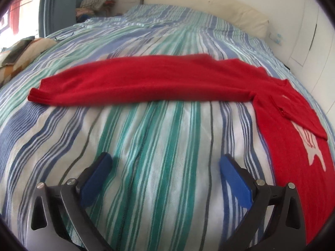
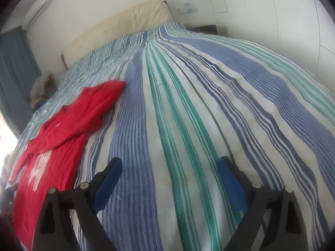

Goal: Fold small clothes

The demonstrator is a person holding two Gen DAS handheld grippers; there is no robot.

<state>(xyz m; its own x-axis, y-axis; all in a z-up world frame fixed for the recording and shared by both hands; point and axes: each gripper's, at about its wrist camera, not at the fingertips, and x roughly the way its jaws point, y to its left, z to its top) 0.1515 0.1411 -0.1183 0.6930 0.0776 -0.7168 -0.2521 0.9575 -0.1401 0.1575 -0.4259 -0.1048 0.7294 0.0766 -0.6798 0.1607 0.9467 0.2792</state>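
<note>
A red sweater point(image 1: 159, 79) lies flat on a big bed point(image 1: 146, 146) with a blue, green and white striped cover. In the left wrist view one long sleeve runs across the middle of the frame, from the left side to the right. The body of the sweater goes down the right edge and has a white picture on it.

The left gripper point(image 1: 165, 163) is at the bottom of that view. Its two blue fingers point(image 1: 96, 177) are wide apart and hold nothing. They hang over the bare striped cover, below the sleeve and apart from it.

In the right wrist view the red sweater point(image 2: 60, 129) is in the lower left of the frame, with one sleeve reaching up toward the middle. The right gripper point(image 2: 169, 167) is at the bottom. Its blue fingers point(image 2: 108, 184) are wide apart too, and they hold nothing. The left finger is just beside the sweater's edge.

A cream headboard point(image 2: 125, 23) sits at the top of the bed. A blue curtain point(image 1: 56, 4) hangs in the upper left of the left wrist view, next to a pile of clothes point(image 1: 96, 2).
</note>
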